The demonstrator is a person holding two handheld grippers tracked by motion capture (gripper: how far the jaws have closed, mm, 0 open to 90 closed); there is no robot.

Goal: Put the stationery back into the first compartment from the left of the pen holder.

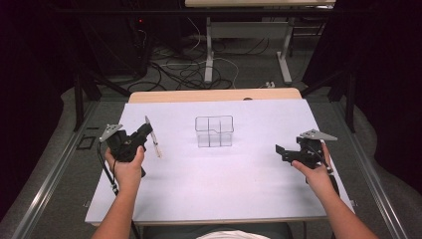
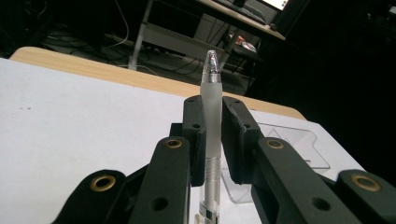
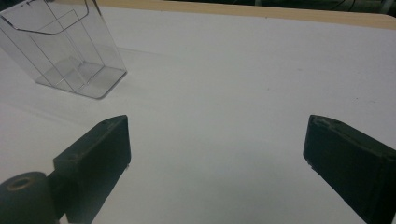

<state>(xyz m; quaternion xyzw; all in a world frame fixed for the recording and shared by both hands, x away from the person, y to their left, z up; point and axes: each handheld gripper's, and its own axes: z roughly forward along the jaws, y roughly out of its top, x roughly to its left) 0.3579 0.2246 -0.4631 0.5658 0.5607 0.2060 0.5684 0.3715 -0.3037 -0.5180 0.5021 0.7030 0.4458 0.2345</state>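
White table (image 1: 224,189): left tongs (image 2: 213,133) clamp pen (image 2: 212,116) near organizer (image 1: 214,131).

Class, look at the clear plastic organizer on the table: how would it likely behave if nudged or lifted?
The clear organizer looks thin-walled and empty, so probably light and apt to slide on the smooth white table. It stands tall on a narrow base, so a high push may tip it. Its rigid walls probably will not flex.

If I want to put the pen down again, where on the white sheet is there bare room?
The near half of the white sheet, between the left gripper holding the pen and the open right gripper, is bare. So is the strip behind the clear organizer. No spot is crowded.
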